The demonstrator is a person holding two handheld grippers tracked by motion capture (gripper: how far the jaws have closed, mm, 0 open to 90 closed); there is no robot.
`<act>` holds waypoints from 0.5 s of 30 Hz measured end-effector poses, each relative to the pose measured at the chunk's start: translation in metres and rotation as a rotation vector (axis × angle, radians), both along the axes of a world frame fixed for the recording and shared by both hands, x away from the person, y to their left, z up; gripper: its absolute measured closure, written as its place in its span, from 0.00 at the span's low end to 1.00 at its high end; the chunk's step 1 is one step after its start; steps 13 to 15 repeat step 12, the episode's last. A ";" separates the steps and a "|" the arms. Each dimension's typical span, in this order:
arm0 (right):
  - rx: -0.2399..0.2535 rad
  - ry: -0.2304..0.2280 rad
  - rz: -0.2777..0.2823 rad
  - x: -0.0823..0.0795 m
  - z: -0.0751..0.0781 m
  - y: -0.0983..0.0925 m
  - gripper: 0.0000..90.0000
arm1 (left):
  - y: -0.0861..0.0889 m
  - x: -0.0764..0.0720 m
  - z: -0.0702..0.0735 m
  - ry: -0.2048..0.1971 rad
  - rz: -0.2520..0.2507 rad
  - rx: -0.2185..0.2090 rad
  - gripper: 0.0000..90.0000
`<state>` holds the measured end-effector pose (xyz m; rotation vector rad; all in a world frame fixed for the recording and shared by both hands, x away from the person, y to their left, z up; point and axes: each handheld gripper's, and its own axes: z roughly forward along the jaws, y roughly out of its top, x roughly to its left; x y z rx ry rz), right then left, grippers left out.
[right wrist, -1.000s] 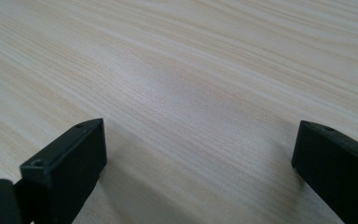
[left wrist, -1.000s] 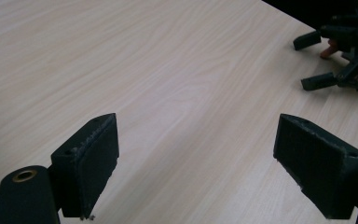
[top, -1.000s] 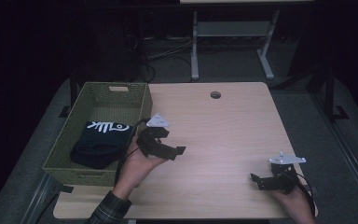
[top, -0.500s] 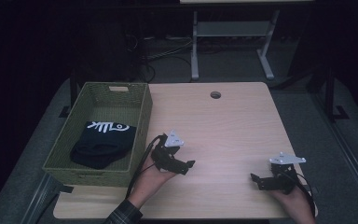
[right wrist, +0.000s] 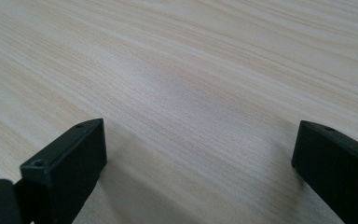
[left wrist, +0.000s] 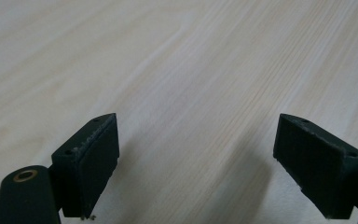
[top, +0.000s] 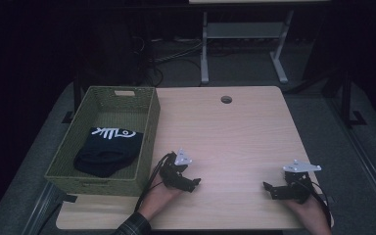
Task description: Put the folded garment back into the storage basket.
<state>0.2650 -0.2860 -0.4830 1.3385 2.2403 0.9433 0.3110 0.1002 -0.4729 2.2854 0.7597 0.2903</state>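
Both claws rest low on the pale wooden table [top: 235, 132], jaws spread and empty.

The woven green basket [top: 149, 127] stands just left of the left gripper [top: 192, 183]; inside it lies a folded black cloth with white print [top: 105, 149]. The right gripper [top: 270, 188] sits well apart, near the table's right front corner.

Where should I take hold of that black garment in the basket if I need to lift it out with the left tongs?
Grip the bunched fold at the near end of the black garment, coming straight down from above. It lies crumpled and low inside the green basket, whose walls block any sideways approach. The raised folds give something to pinch. The left tongs stand open over the table, beside the basket's right wall.
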 end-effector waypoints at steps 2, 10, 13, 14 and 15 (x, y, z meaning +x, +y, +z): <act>0.000 0.000 0.000 0.000 0.000 0.000 0.03 | 0.000 -0.001 -0.002 -0.019 0.002 -0.004 0.15; -0.001 0.000 0.001 0.000 0.000 0.000 0.03 | 0.003 -0.001 -0.004 -0.035 0.008 -0.026 0.15; -0.001 0.000 0.001 0.000 0.000 0.000 0.03 | 0.003 -0.002 -0.004 -0.034 0.009 -0.026 0.15; -0.001 0.000 0.001 0.000 0.000 0.000 0.03 | 0.003 -0.002 -0.004 -0.034 0.009 -0.026 0.15; -0.001 0.000 0.001 0.000 0.000 0.000 0.03 | 0.003 -0.002 -0.004 -0.034 0.009 -0.026 0.15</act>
